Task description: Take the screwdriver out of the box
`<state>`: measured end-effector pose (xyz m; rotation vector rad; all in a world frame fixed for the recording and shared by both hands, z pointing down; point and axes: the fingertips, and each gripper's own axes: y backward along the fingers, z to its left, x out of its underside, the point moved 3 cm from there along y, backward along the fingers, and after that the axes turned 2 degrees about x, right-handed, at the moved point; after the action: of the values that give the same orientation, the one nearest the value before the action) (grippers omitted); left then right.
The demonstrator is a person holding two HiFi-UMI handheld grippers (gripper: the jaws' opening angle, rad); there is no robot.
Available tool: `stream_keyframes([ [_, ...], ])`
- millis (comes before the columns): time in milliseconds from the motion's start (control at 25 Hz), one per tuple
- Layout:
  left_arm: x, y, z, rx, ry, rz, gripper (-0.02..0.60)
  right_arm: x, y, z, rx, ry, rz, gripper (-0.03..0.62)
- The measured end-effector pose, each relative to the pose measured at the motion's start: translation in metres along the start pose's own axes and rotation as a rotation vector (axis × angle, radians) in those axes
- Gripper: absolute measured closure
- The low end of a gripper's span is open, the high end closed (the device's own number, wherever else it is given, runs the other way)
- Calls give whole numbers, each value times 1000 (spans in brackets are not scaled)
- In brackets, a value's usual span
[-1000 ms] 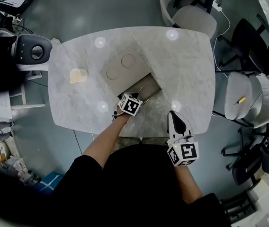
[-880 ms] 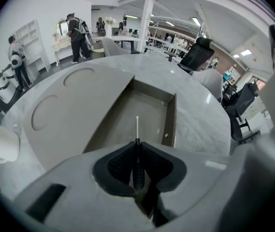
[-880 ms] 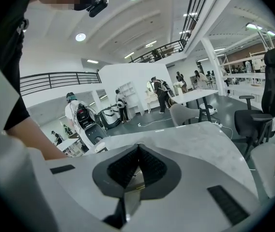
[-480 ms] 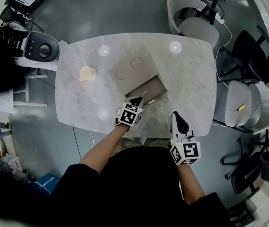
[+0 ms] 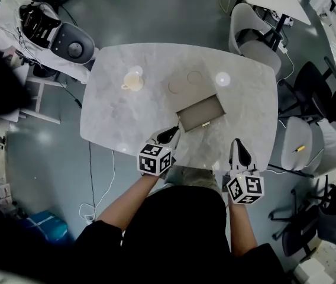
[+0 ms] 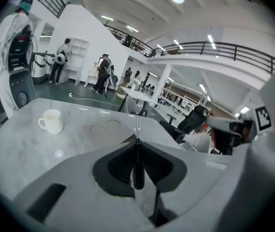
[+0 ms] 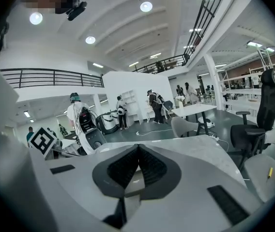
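Between the jaws of your left gripper (image 5: pixel 169 135) sits the screwdriver (image 6: pixel 137 154), out of the box (image 5: pixel 195 116). The two pads are drawn in narrow and clamp its dark handle. Its thin metal shaft sticks out past the jaw tips and points toward the far side of the table (image 5: pixel 156 102). In the head view that gripper sits over the table's near edge, just beside the box's near left corner, and the tool itself is too small to make out there. The box lies open near the middle of the table, a little toward your right, with a small pale thing (image 5: pixel 205 123) at its near edge that you cannot identify from here. Beyond the box, two round marks (image 5: pixel 177 86) show on the tabletop, and a pale cup (image 5: pixel 133 80) stands well to their left, apart from the box. Your right gripper (image 5: pixel 238 143) is at the table's near right edge, well apart from the box and pointing across the table. Its jaws meet at the tips and there is nothing between them. Chairs (image 5: pixel 254 46) stand around the right side of the table. In both gripper views, people stand far off in the hall beyond it.
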<state>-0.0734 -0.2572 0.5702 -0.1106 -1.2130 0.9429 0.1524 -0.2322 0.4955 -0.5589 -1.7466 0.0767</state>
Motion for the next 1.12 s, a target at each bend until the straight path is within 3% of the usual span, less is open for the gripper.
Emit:
stream_keyframes([
  [240,4,122,0,-61,33,-204,532,-8,37,87,-125,23,-25,591],
  [600,38,286,8,-203,-43,-434,532,-12,104,171,-139,208,-116,591],
  [800,48,336,7,-251,-66,-497,532,-12,134,195,-116,226,-161,591],
  [1120,36,363,-1,-263,-106,-562,532,-15,151,215,-97,280,-176,591],
])
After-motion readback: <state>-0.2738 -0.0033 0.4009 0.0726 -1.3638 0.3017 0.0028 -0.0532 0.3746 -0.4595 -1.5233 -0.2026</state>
